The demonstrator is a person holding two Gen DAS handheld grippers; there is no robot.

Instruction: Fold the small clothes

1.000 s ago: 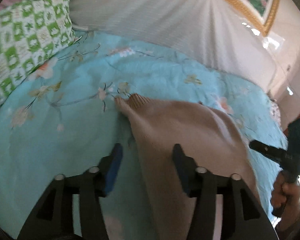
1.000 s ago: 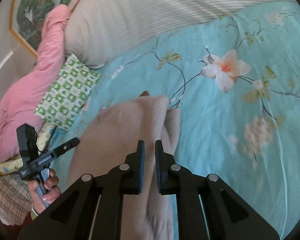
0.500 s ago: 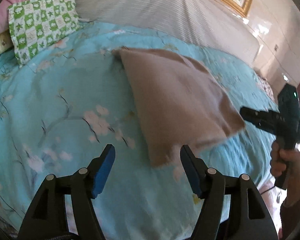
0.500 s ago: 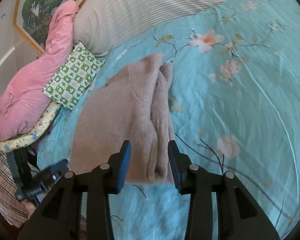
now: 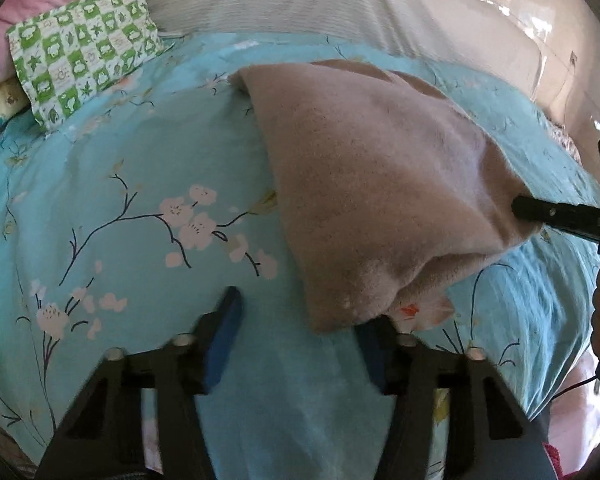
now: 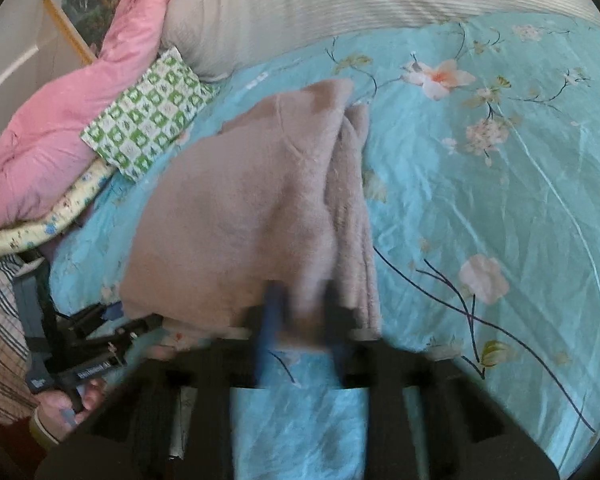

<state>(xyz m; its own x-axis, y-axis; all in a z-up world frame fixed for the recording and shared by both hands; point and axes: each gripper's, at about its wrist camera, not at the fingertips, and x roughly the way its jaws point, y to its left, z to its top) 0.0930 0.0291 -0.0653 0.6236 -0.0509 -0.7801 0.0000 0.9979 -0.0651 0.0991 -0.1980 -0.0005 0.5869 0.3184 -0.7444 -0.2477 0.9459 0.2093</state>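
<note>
A beige knit sweater [image 5: 380, 184] lies folded on the turquoise floral bedspread [image 5: 112, 184], its near corner lifted. The left gripper [image 5: 300, 328] stands with fingers wide apart — the right-hand pad sits just under the sweater's near corner. The right gripper [image 6: 300, 316] is motion-blurred at the sweater's hem — fingers apart, cloth between them. A green checked pillow [image 5: 84, 60] lies near the headboard

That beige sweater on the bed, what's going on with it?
A person with a handheld gripper in each hand is folding a beige sweater on a turquoise floral bedspread. The left gripper is open at the sweater's near edge, gripping nothing. The right gripper has its fingers around the near hem; the picture is too blurred to show whether they have closed. The sweater lies partly folded, one side doubled over.
</note>
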